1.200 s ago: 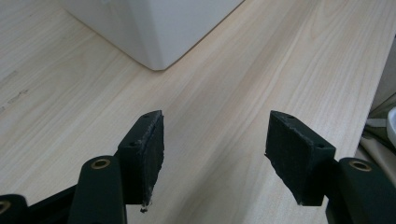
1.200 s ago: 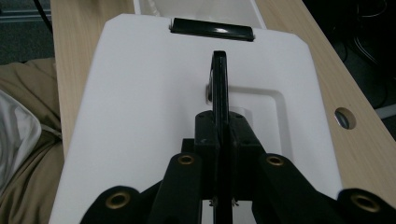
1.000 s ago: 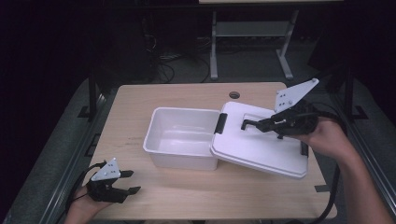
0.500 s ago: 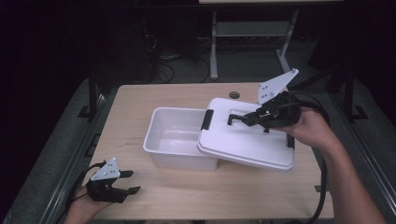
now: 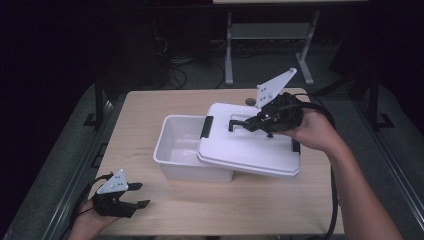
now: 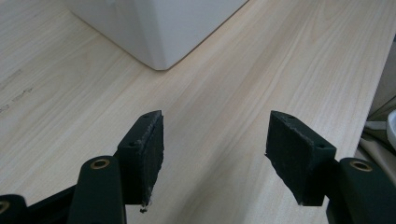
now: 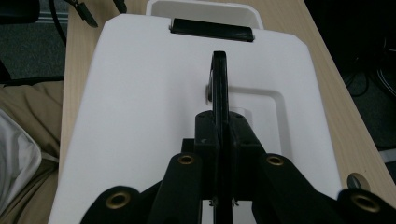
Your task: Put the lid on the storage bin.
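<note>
A pale wooden table (image 5: pixel 150 115) stands in a dark room. At its centre sits a white bin (image 5: pixel 177 145), and a white lid (image 5: pixel 250 150) lies tilted over the bin's three-o'clock half. The right gripper (image 5: pixel 250 124) is clamped on the lid's black handle (image 7: pixel 219 77) (jaws pressed tight). At seven o'clock, the left gripper (image 5: pixel 142 195) rests half open, holding nothing.
</note>
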`<state>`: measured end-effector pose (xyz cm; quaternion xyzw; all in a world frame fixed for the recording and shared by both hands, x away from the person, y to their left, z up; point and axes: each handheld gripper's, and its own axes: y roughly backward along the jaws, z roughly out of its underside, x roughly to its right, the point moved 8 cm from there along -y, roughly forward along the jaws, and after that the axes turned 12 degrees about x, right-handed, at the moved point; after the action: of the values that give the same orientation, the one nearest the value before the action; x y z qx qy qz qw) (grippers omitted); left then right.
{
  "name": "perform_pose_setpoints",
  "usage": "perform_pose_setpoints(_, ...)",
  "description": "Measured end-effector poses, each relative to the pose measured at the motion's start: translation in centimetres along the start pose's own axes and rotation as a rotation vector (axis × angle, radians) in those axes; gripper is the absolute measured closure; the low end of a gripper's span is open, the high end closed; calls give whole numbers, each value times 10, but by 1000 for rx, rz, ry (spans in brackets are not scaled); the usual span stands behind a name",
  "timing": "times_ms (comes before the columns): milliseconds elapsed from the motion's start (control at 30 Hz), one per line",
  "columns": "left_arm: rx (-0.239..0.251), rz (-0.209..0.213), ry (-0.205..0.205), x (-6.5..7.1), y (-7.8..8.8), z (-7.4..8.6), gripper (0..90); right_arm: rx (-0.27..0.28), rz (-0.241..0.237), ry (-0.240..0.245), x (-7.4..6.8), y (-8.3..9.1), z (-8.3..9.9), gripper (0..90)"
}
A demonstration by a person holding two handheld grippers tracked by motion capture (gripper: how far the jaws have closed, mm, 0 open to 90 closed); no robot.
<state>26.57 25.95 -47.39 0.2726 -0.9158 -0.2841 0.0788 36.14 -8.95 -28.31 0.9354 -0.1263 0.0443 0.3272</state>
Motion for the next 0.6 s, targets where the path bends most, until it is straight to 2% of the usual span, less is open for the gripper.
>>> perform_pose_setpoints(267, -5, -4, -5, 0, -1, 0, 364, 4, -32, 18, 4, -18, -14, 837)
perform_pose_setpoints(600, 4, -7, -6, 0, 1, -1, 365, 11, -55, 4, 8, -38, -22, 838)
